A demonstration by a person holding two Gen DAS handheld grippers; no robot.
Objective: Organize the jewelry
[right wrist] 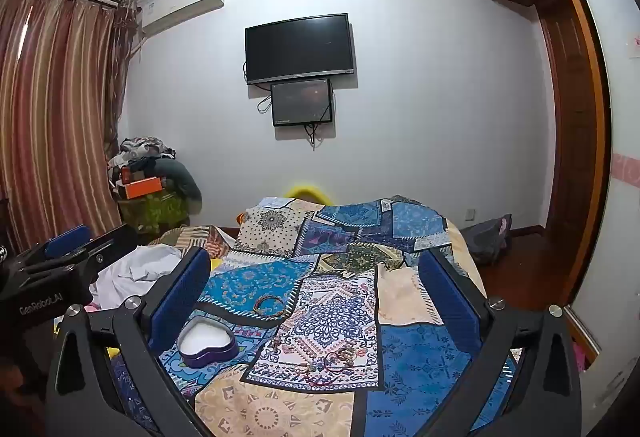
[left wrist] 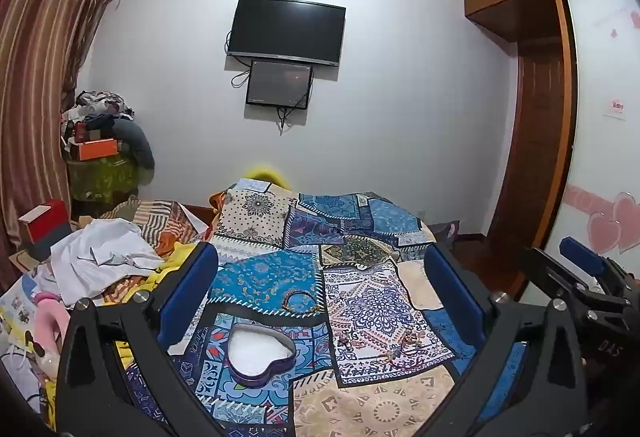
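A purple heart-shaped tin (left wrist: 261, 353) with a white lining lies open on the patterned bedspread; it also shows in the right wrist view (right wrist: 207, 341). A beaded bracelet (left wrist: 298, 299) lies just beyond it, also in the right wrist view (right wrist: 271, 306). Several small jewelry pieces (left wrist: 394, 345) lie scattered to the tin's right, also in the right wrist view (right wrist: 324, 359). My left gripper (left wrist: 320, 269) is open and empty above the bed. My right gripper (right wrist: 316, 269) is open and empty too, beside the left one.
A patchwork bedspread (left wrist: 360, 229) covers the bed. Crumpled white cloth (left wrist: 104, 257) and clutter lie on the left side. A pile of clothes and boxes (left wrist: 100, 133) stands by the curtain. A TV (left wrist: 285, 31) hangs on the far wall. A wooden wardrobe (left wrist: 540, 117) is at right.
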